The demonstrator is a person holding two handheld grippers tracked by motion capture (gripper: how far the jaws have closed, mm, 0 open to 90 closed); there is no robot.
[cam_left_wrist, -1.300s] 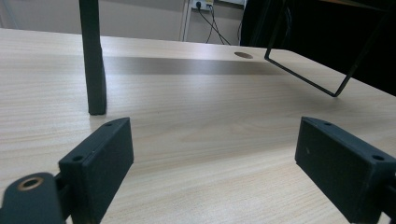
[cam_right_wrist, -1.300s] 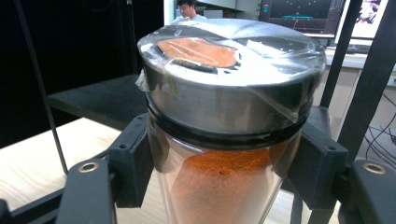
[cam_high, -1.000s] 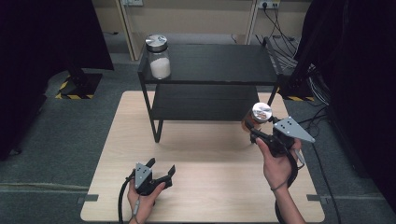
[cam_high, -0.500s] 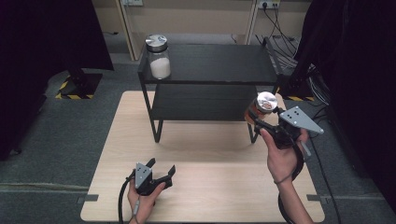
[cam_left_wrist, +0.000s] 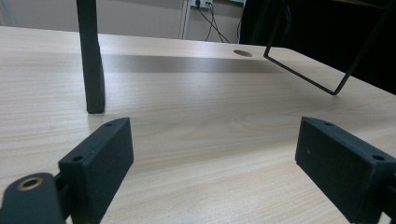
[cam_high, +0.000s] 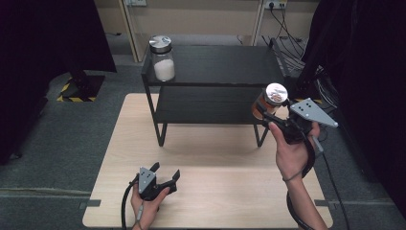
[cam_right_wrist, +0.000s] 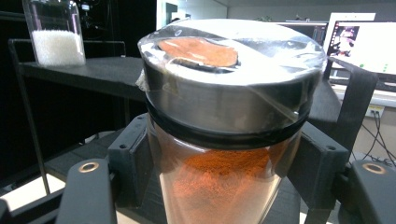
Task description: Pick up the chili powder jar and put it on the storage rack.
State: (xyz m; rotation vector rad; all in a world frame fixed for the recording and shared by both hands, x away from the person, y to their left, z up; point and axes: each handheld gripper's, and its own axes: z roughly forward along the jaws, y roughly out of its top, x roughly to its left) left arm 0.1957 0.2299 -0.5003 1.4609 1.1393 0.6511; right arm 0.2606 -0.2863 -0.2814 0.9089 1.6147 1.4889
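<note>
The pale wood counter (cam_high: 206, 158) carries a black two-tier shelf rack (cam_high: 215, 67) at its far side. No brand, label or readable writing shows on anything here; the bright screen (cam_right_wrist: 362, 44) behind the rack in the right gripper view is too blurred to read.

On the rack's top shelf, at its left end, stands a clear jar of white grains (cam_high: 163, 58) with a metal lid, upright and well apart from everything else.

The right gripper (cam_high: 269, 111) is held above the counter's right side, just in front of the rack's right end, level with about the lower shelf. Its jaws are clamped on the spice jar (cam_right_wrist: 224, 140), one pad on each side of the glass body below the lid. The jar is a clear glass cylinder, roughly half filled with orange-red powder, some of it dusting the inner wall. It has a brushed-metal cap with a dark ring beneath it, and clear film is stretched over the top, where an orange patch shows through. The jar is held upright, clear of the counter and the rack.

The left gripper (cam_high: 163, 176) rests low at the counter's near left, jaws wide apart with only bare wood between them.
</note>
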